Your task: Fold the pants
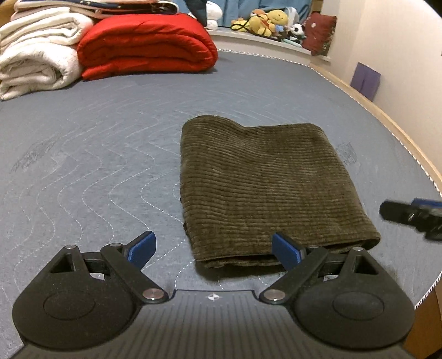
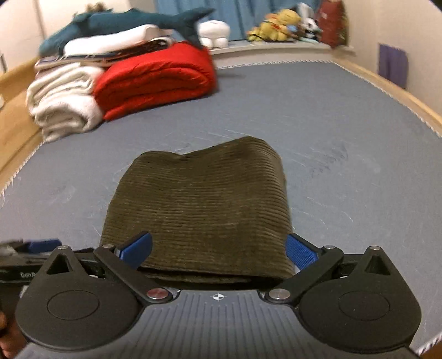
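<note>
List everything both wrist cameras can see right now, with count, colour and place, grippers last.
folded corduroy pants: 1, dark olive, flat on the mattress just ahead of both grippers
mattress: 1, grey-blue quilted, under everything
red quilt: 1, folded, far left of the mattress
white blankets: a stack, cream-white, left of the red quilt
shark plush: 1, teal, on top of the stack
white plush: 1, behind the red quilt
stuffed toys: a cluster, mostly yellow, on the far ledge
dark red cushion: 1, right end of the ledge
purple patch: 1, on the right wall
left gripper: black with blue pads, open, empty
right gripper: black with blue pads, open, straddling the pants' near edge
</note>
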### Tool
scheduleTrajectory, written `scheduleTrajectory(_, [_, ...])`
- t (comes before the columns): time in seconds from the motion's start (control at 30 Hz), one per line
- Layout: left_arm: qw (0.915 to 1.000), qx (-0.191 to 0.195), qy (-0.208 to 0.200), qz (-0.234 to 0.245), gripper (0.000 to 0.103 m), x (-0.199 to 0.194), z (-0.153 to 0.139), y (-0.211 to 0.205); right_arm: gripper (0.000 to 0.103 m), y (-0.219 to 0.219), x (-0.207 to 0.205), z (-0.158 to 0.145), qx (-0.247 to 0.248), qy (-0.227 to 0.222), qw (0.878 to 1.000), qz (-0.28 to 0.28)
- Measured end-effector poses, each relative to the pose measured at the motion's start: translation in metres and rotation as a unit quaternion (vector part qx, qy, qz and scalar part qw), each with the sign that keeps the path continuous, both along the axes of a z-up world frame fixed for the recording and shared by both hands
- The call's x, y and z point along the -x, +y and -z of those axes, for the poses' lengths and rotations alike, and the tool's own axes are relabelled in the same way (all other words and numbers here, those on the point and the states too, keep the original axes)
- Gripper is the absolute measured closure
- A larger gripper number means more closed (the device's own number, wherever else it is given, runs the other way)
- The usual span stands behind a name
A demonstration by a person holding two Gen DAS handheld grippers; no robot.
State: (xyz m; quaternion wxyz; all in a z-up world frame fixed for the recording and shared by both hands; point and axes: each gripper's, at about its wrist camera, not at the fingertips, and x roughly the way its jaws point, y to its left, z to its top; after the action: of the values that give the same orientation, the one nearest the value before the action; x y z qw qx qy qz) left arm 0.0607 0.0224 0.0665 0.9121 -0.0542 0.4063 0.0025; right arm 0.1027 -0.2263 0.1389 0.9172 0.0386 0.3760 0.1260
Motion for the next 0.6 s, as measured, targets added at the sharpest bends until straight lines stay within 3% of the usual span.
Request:
scheduleTrajectory(0.07, [1.0000,0.005,0.003,0.000,0.009,-0.002,0.001,0.000,0.001,0.008,-0.004,0.003,0.028,0.003,1.000,0.006])
scheduleTrajectory(0.23, [0.9999,-0.001,0.010,0.008,0.009,-0.007,0.008,-0.005,0.001,0.005,-0.011,0.006,0.003,0.026,1.000,0.004])
scheduleTrajectory(0.6, [0.9997,0.004,0.004,0.025,0.009,-0.001,0.004,-0.015,0.001,0.007,-0.002,0.007,0.015,0.031,0.999,-0.011])
